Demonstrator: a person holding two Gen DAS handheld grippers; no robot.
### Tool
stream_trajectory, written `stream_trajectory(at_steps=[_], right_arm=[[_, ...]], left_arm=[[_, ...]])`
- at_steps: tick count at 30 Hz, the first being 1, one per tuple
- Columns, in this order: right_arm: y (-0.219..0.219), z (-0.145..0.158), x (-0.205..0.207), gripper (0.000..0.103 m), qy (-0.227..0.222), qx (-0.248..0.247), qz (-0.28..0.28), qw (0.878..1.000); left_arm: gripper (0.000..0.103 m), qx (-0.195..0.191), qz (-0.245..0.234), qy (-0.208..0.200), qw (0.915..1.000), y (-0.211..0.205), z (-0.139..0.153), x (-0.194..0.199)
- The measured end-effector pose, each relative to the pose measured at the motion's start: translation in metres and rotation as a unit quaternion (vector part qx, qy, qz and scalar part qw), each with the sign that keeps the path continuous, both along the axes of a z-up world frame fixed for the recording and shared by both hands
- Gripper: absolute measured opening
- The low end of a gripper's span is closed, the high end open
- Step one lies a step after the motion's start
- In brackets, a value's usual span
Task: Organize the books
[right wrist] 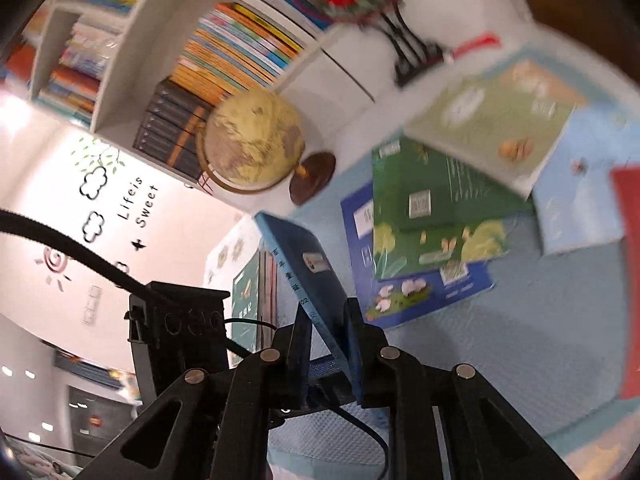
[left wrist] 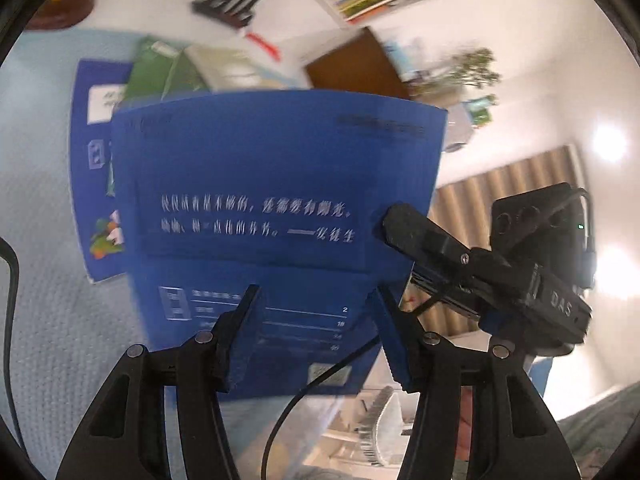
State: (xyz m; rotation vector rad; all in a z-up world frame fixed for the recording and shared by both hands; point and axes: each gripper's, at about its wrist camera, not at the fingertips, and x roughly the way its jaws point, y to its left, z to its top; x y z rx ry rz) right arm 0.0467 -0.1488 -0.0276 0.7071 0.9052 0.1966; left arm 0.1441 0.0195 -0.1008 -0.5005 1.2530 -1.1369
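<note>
One blue book (right wrist: 312,276) is lifted clear of the desk (right wrist: 520,340), pinched at its edge in the right tongs (right wrist: 326,344), left tongs (left wrist: 316,336) half-wide and empty beside it; thin edge grip, book may pivot or slip.

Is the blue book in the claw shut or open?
Shut. The right gripper pinches the blue book by its edge with both covers together, and no pages fan out.
</note>
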Motion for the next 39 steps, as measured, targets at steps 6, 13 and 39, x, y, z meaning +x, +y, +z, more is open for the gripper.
stream_trajectory(at_steps=[6,13,39], right_arm=[[0.056,-0.005,0.004,0.021,0.012,0.034,0.072,0.997],[0.141,-0.041,0.022,0.021,0.064,0.139,0.215,0.965],[0.148,-0.149,-0.016,0.039,0.057,-0.24,0.4,0.883]], left_arm=[[0.052,0.009,0.045,0.029,0.9985,0.082,-0.011,-0.014],[0.052,0.086,0.201,0.049,0.9746,0.213,-0.038,-0.041],[0.052,0.184,0.39,0.122,0.8939,0.191,-0.099,-0.172]])
